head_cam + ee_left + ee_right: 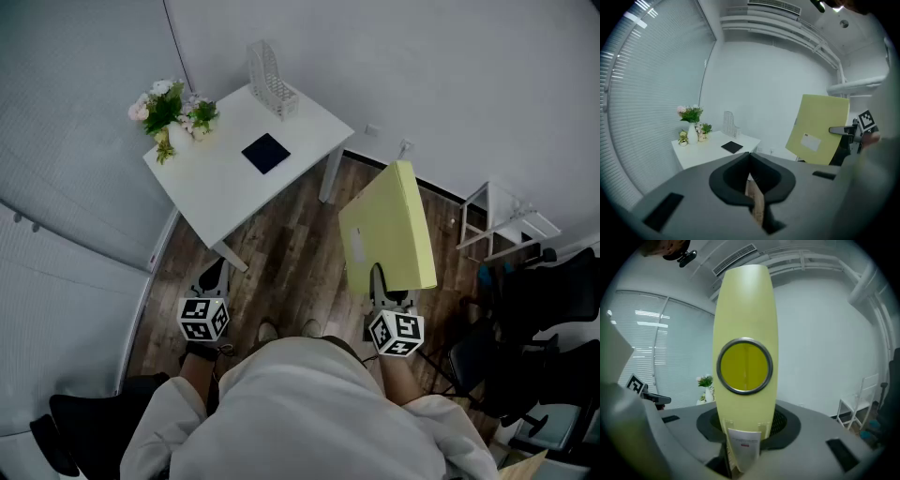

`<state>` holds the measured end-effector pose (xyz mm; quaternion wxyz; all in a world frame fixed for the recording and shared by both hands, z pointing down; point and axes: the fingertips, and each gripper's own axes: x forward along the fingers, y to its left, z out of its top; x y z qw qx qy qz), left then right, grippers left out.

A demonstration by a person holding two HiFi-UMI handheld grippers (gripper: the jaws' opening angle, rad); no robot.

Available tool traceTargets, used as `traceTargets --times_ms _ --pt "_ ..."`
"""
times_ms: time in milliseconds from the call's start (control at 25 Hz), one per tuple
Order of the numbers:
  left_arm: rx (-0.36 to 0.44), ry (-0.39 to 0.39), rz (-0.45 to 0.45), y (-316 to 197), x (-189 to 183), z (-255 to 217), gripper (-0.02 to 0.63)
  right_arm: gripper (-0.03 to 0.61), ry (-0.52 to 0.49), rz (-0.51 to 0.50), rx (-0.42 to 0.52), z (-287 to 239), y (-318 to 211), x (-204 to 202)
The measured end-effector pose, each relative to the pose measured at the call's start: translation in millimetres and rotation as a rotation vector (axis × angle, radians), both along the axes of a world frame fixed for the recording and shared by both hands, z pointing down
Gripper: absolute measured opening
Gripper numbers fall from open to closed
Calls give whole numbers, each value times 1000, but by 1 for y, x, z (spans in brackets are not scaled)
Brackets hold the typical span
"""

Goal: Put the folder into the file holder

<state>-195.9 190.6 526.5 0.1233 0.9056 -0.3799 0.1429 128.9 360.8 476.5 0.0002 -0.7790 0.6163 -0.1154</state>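
Observation:
My right gripper [378, 277] is shut on the lower end of a yellow-green box folder [389, 225], which stands upright over the wooden floor, right of the table. Its spine with a metal-ringed finger hole [744, 365] fills the right gripper view, and a white label sits by the jaws. The folder [819, 129] also shows at the right of the left gripper view. The white mesh file holder [272, 77] stands at the far corner of the white table [216, 183]. My left gripper [214, 274] is low by the table's near leg, shut and empty.
A black pad [265, 153] lies in the middle of the table and vases of flowers [171, 111] stand at its left corner. A white rack [506, 220] and black chairs [553, 300] are at the right. Walls close the room behind the table.

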Motion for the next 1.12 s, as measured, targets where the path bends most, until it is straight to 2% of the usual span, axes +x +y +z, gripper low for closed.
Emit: traceTargets --times_ms 680,1120 --pt "-11 -12 -15 0 11 7 9 156 -6 -49 29 -4 -11 2" --pt "-28 -33 -52 14 35 17 9 153 14 -111 37 -4 -18 32"
